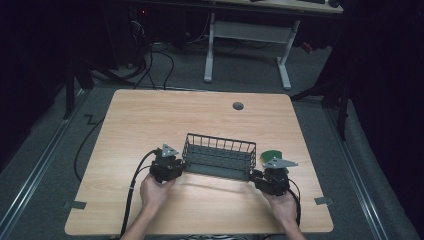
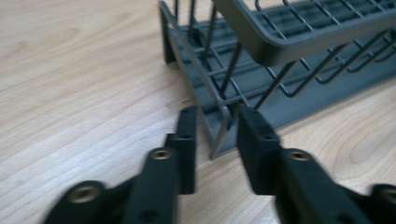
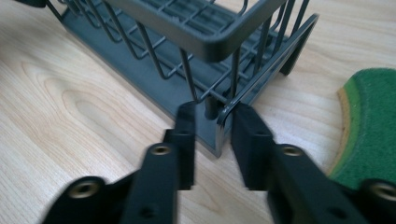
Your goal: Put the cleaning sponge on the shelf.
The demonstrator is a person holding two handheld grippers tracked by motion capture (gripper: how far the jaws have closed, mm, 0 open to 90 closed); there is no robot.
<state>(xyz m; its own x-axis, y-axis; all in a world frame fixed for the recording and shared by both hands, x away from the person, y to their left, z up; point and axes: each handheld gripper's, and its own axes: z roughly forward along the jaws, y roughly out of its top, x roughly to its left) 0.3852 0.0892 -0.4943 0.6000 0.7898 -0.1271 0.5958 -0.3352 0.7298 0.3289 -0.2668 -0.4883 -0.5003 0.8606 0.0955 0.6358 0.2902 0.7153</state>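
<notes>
I hold my left gripper point(image 1: 170, 165) and right gripper point(image 1: 267, 178) at the two near corners of the wire basket point(image 1: 219, 156) in the table's point(image 1: 150, 115) middle, jaws apart around each corner post, probably to lift it evenly.

We see a worktop point(image 1: 150, 120) of pale wood-grain laminate, smooth with a faint sheen. The basket point(image 1: 220, 155) looks like grey coated wire, matt, with a smooth rim. The green sponge point(image 3: 373, 126) looks coarse and fibrous. Each hand-held gripper point(image 2: 215, 135) has matt black plastic jaws with brass-coloured inserts.
</notes>
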